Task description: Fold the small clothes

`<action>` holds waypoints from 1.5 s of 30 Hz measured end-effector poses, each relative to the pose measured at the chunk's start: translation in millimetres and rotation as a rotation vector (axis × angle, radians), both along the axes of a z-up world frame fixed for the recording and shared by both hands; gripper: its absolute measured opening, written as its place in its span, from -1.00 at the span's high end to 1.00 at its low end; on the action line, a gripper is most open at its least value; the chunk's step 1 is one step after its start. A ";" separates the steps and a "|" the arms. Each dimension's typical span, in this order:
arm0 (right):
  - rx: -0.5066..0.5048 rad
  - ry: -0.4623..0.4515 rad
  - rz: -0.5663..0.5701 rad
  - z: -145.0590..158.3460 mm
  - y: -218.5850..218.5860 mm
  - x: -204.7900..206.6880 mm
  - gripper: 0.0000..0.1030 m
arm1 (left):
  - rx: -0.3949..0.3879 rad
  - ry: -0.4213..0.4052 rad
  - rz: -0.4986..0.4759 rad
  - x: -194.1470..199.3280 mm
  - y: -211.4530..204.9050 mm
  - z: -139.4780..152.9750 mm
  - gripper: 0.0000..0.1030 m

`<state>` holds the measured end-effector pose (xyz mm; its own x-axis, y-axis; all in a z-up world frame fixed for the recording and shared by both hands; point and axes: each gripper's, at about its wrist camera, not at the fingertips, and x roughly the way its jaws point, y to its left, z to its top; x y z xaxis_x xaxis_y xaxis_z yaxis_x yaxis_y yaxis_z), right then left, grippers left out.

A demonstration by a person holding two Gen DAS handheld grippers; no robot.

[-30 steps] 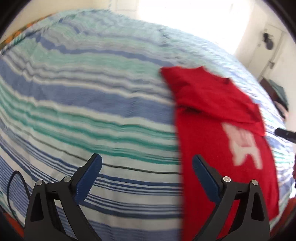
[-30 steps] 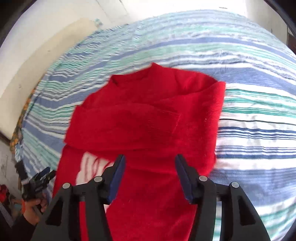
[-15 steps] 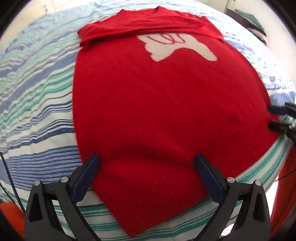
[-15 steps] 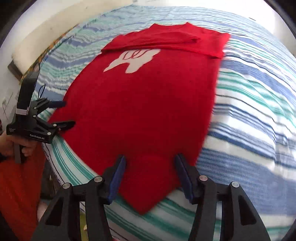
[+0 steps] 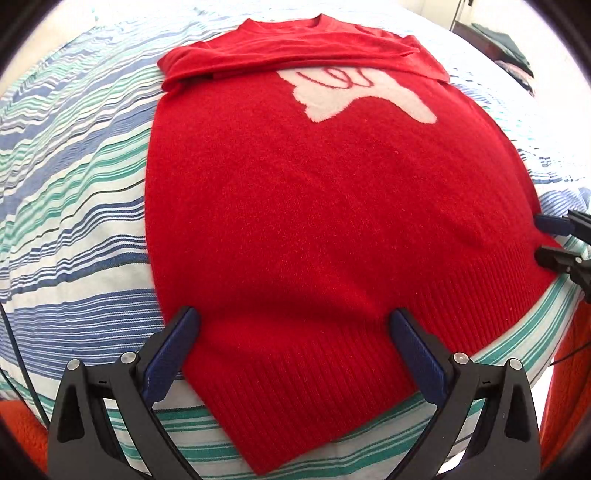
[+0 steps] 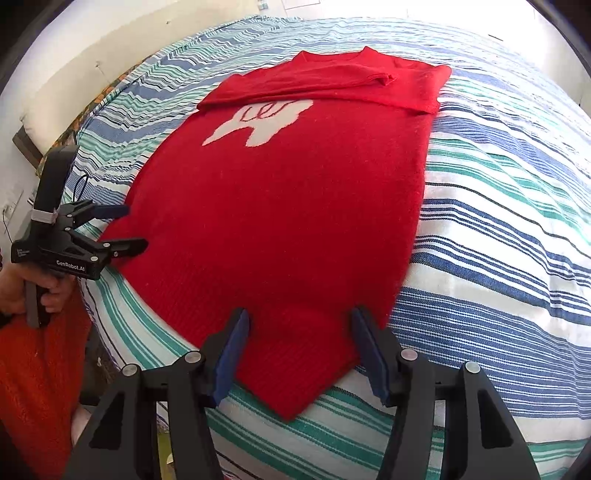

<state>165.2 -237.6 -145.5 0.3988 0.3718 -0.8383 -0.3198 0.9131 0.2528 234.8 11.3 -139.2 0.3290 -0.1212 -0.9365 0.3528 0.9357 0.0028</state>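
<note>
**Left wrist view: both grippers now at the sweater's hem**

The red sweater [image 5: 314,206] lies flat on the striped bedspread [image 5: 74,192], sleeves folded across the chest. A second ago both grippers hovered higher over it; now the left gripper [image 5: 295,350] and right gripper [image 6: 299,343] straddle the hem corners, jaws spread, gripping nothing. The bottom fold looks next. The knit is fuzzy, with a ribbed hem and a white motif [image 5: 354,92] near the collar.

You are working in a home bedroom. The work surface is a bed with a striped blue, green and white bedspread [image 6: 498,206], set against a pale wall [image 6: 74,55]; a door [image 5: 458,14] stands beyond it.
</note>
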 end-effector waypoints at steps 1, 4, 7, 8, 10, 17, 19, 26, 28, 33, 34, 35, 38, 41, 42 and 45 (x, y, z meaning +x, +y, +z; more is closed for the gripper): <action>0.001 -0.001 -0.001 0.0 0.1 -0.2 -0.13 | 0.000 0.000 0.000 0.1 0.3 0.0 -0.99; 0.002 -0.003 -0.003 -0.3 -0.5 -0.8 -0.13 | -0.001 0.000 -0.001 -0.6 -0.2 0.0 -0.99; 0.002 -0.003 -0.003 -0.4 -0.6 -0.9 -0.13 | -0.001 -0.001 0.000 -0.5 0.8 -0.3 -0.99; 0.002 -0.003 -0.003 -0.3 -0.6 -0.9 -0.13 | -0.001 -0.001 0.000 0.6 3.6 -0.9 -0.99; 0.004 -0.002 -0.003 -0.4 -1.0 -1.3 -0.14 | -0.001 -0.001 0.000 1.1 3.8 -0.7 -0.99; 0.006 -0.003 -0.004 -0.1 -0.9 -1.4 -0.14 | 0.000 -0.002 0.001 0.5 3.6 -0.9 -0.99; 0.005 -0.004 -0.004 -0.1 -0.9 -1.6 -0.14 | -0.001 -0.001 0.001 0.3 3.7 -0.9 -0.99; 0.011 0.003 -0.004 1.1 -1.7 -0.9 -0.14 | 0.007 0.044 0.007 5.4 3.6 6.0 -0.99; 0.038 0.034 -0.003 3.8 -6.8 1.0 -0.14 | 0.025 0.087 0.008 3.3 8.0 13.0 -0.99; 0.081 0.177 -0.067 22.2 -39.0 -2.8 -0.14 | -0.146 0.127 0.125 -14.5 53.1 53.6 -0.96; 0.084 0.174 -0.072 27.8 -43.6 -7.1 -0.14 | -0.208 0.135 0.141 -14.9 61.1 59.1 -0.96; 0.109 0.165 -0.072 33.4 -48.9 -11.6 -0.14 | -0.250 0.142 0.157 -13.7 66.8 61.4 -0.96; 0.251 0.170 -0.087 39.9 -60.3 -18.3 -0.14 | -0.302 0.181 0.186 -9.1 71.7 50.2 -0.97; 0.316 0.198 -0.116 27.4 -59.9 -12.6 -0.14 | -0.260 0.258 0.249 -1.7 69.4 21.4 -0.96; 0.311 0.211 -0.128 21.5 -57.2 -10.0 -0.14 | -0.260 0.275 0.270 0.4 69.3 14.9 -0.96; 0.342 0.256 -0.125 8.5 -45.2 -4.9 -0.14 | -0.272 0.270 0.273 -5.1 64.7 14.1 -0.96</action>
<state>160.3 -282.8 -137.0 0.2539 0.6072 -0.7529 -0.1006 0.7907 0.6038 229.7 76.0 -125.0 0.1317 -0.3168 -0.9393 0.0482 0.9485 -0.3132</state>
